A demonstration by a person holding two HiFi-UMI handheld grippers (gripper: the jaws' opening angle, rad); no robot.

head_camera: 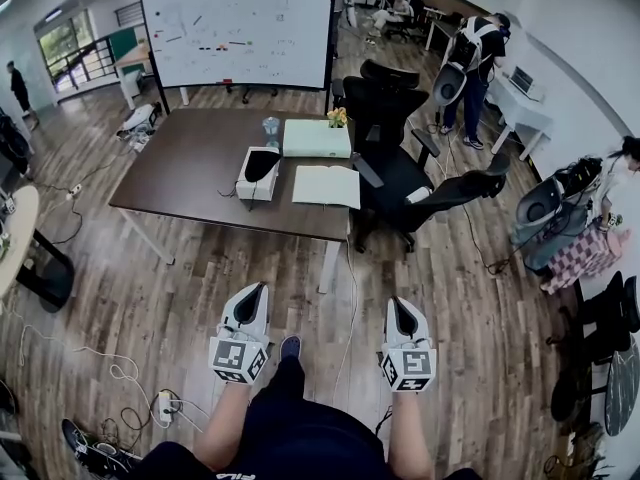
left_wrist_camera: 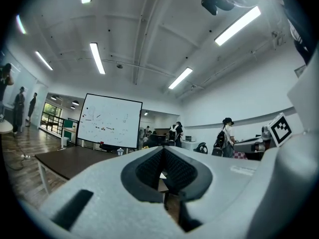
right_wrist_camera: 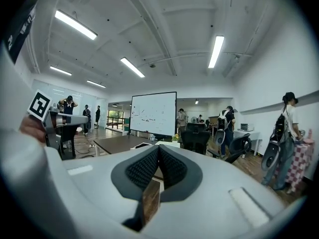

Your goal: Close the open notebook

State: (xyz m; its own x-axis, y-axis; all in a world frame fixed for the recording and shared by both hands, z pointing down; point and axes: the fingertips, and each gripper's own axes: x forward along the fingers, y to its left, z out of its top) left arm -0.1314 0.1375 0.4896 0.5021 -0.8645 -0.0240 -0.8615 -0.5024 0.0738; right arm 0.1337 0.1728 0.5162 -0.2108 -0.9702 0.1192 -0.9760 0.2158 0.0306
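Observation:
The open notebook (head_camera: 326,185) lies flat with its white pages up, near the front right edge of the dark brown table (head_camera: 190,168). I stand well back from the table on the wood floor. My left gripper (head_camera: 257,292) and right gripper (head_camera: 398,305) are held side by side low in the head view, both pointing toward the table and far short of the notebook. In the left gripper view the left gripper (left_wrist_camera: 163,149) has its jaws together and holds nothing. The right gripper (right_wrist_camera: 158,148) is likewise shut and holds nothing.
On the table stand a flat white box (head_camera: 316,138), a small white box with a black insert (head_camera: 258,173), a cup (head_camera: 271,130) and yellow flowers (head_camera: 337,116). Black office chairs (head_camera: 400,118) crowd its right side. A whiteboard (head_camera: 238,26) stands behind. Cables and a power strip (head_camera: 165,405) lie at lower left.

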